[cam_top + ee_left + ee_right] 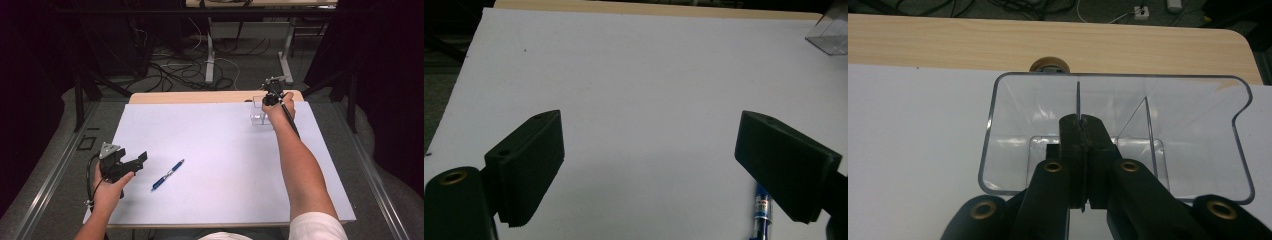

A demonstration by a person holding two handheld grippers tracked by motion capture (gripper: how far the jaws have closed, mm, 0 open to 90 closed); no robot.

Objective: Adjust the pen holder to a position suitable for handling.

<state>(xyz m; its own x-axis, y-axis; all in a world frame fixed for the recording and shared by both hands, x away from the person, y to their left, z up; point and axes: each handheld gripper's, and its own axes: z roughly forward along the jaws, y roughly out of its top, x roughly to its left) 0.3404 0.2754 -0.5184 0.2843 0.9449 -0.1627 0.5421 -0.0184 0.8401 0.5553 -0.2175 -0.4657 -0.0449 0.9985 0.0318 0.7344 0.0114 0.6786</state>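
A blue pen [168, 175] lies slanted on the white board, just right of my left gripper [141, 163]. In the left gripper view, that gripper [649, 170] stands wide open with bare board between its jaws, and the pen [763, 210] shows under the right jaw. At the board's far right stands a clear plastic holder [259, 117], with my right gripper [270, 102] on it from above. In the right gripper view, this gripper [1082, 122] is shut on a thin upright clear wall of the holder [1188, 130].
The white board [220, 145] covers a wooden table [200, 96] whose far edge shows behind it. A round brass fitting [1049, 65] sits in the wood behind the holder. Cables and table legs lie on the floor beyond. The holder's corner [831, 35] shows at the left gripper view's top right.
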